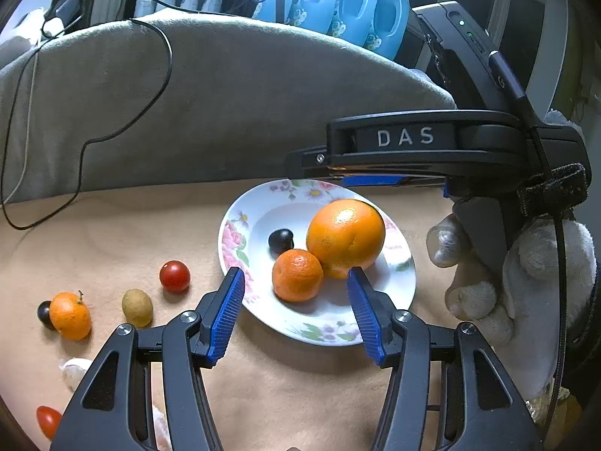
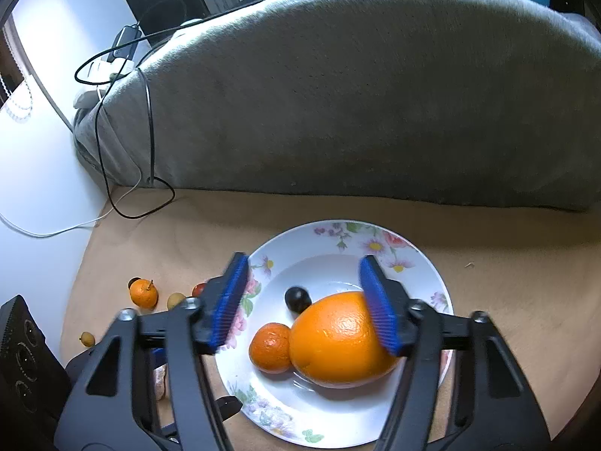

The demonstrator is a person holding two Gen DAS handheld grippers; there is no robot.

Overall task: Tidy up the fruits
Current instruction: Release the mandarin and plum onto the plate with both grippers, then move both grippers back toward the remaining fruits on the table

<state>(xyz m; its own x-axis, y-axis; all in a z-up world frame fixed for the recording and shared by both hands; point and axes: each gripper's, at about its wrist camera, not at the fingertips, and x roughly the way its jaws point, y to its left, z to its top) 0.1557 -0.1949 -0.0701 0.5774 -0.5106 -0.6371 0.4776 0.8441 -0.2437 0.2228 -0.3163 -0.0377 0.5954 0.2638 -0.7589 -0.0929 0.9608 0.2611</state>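
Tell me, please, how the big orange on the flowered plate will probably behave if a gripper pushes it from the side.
The big orange is round, so it would probably roll. It touches the small mandarin, which might get nudged. The plate dips in the middle and its raised rim may stop the fruit. Its glossy peel might slip against the pads.

**Both grippers held open, pitched downward**

The left gripper (image 1: 296, 282) is held with jaws parted, nothing pressed between its pads. The right gripper (image 2: 304, 300) is likewise spread wide, gripped by a gloved hand (image 1: 518, 282).
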